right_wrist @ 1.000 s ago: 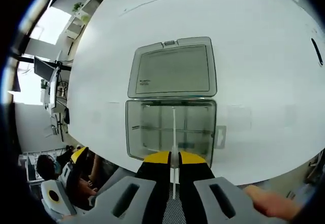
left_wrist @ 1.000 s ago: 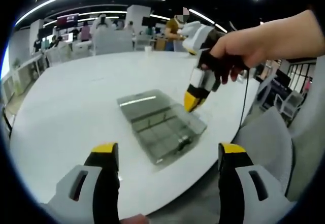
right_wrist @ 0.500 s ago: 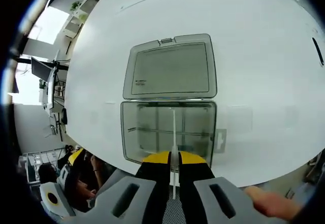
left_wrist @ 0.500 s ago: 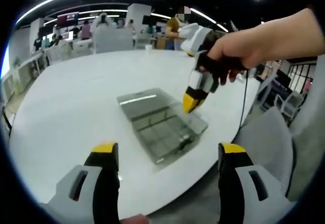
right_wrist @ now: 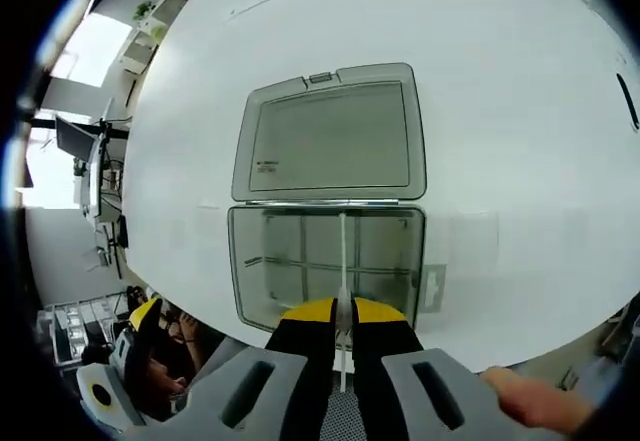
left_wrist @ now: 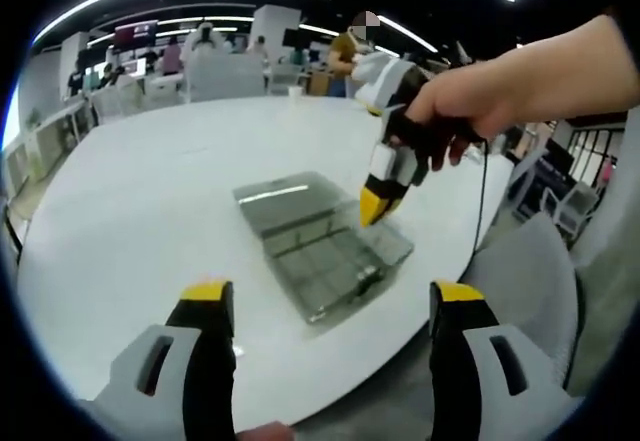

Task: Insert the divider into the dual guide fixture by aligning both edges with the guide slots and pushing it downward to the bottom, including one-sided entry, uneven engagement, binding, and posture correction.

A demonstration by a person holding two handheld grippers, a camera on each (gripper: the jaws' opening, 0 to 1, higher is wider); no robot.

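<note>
White round table (right_wrist: 520, 111), open-plan office bkgd. Right hand-held gripper (right_wrist: 343, 313) clamped on thin translucent divider (right_wrist: 342, 251), over clear plastic compartment box (right_wrist: 325, 266) at 6 o'clock. Left hand-held gripper (left_wrist: 330, 306) apart, idle. Step: alignment; next, push straight down w/o tilt.

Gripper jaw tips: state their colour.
Yellow tips on the right gripper, clearest in the right gripper view.

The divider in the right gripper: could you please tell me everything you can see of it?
The divider is a thin, pale strip, seen edge-on in the right gripper view. It looks like clear or whitish plastic. The right gripper is shut on its near end, yellow fingertips pressed against both faces. It runs straight ahead over the middle of the open box, reaching toward the hinge side. How deep it sits cannot be told.
</note>
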